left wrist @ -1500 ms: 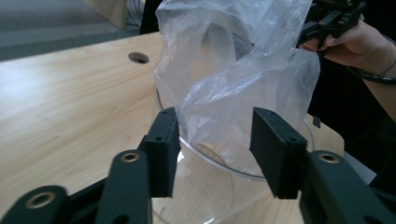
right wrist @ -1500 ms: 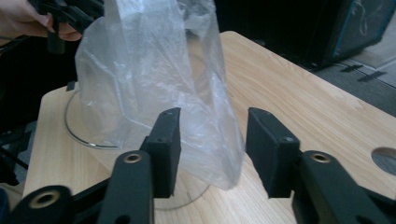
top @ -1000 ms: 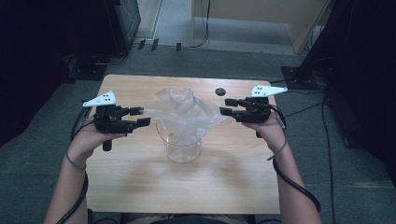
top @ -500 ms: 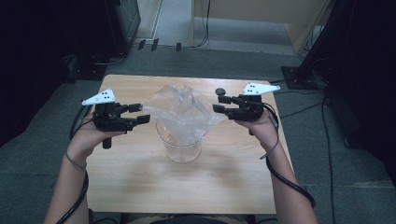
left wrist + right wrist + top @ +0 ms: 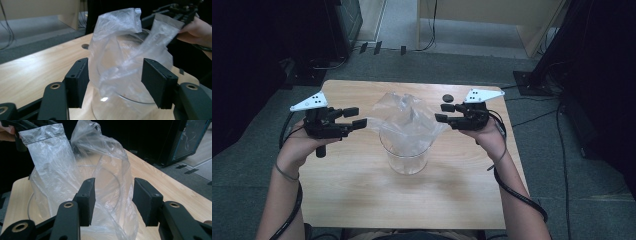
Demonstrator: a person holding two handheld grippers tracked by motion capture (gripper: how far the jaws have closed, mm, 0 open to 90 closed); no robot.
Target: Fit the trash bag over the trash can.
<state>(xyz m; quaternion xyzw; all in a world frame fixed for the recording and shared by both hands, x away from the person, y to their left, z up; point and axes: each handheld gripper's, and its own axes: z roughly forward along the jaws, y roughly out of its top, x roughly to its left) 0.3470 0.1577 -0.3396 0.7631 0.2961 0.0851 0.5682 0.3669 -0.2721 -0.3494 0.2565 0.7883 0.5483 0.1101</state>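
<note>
Bag [image 5: 404, 120] drapes and hides most of the glass [image 5: 407, 162]; left gripper [image 5: 358, 118] and right gripper [image 5: 443, 112] fingers look spread, grip on bag unclear.

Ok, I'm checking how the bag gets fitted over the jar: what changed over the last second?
The right gripper slid inward toward the bag. The left gripper kept its place, but its jaws have just been closing slightly, with bag film between them. The jar and the table stayed as they were, the bag draped over the jar.

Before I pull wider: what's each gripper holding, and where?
Bag, by its rim: one side stretched to left gripper, other to right gripper; jaws apart, so seemingly hooked, not pinched.
</note>
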